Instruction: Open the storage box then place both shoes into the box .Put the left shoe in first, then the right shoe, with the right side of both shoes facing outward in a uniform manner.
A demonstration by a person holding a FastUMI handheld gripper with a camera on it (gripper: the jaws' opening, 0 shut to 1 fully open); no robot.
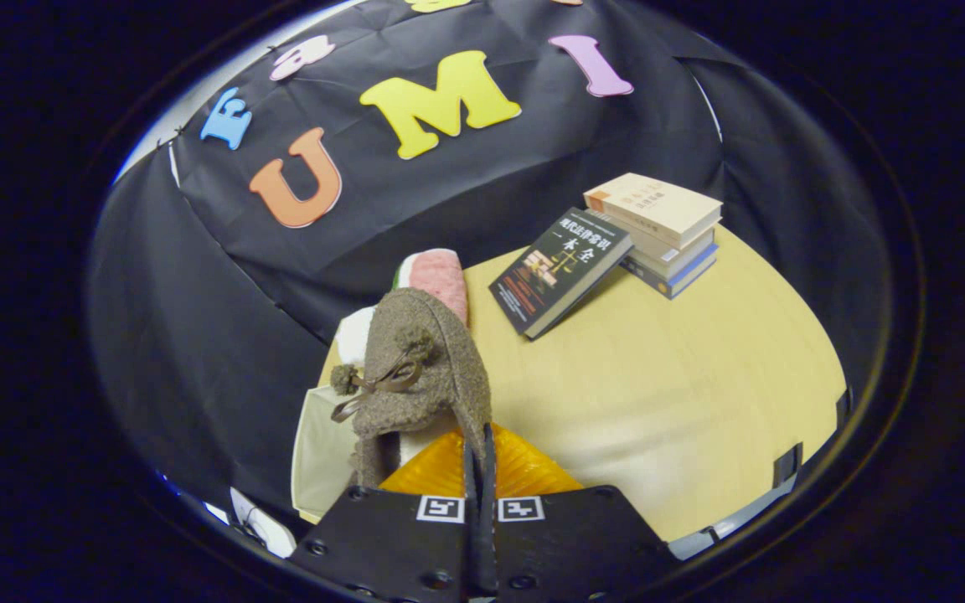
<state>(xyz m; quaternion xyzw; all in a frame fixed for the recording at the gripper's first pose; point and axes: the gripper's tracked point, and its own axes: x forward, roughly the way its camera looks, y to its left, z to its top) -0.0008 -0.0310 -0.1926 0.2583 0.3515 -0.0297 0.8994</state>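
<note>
While tool (479,456) grips shoe (424,368), books (658,230) beyond.

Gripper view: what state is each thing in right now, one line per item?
Claw: shut on the shoe's heel edge.
Shoe: lifted, toe pointing away, bow on its left side.
Box: white, below the shoe; open or closed unclear.
Dark book: closed, leaning on the stack.
Book stack: closed, flat on the table.

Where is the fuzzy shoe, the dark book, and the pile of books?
fuzzy shoe (436,352): gripper view, on its woolly upper, just ahead of the gripper (480,456), whose fingers are shut on its edge.
dark book (560,270): gripper view, on its front cover.
pile of books (657,205): gripper view, on the top book's cover.
</note>
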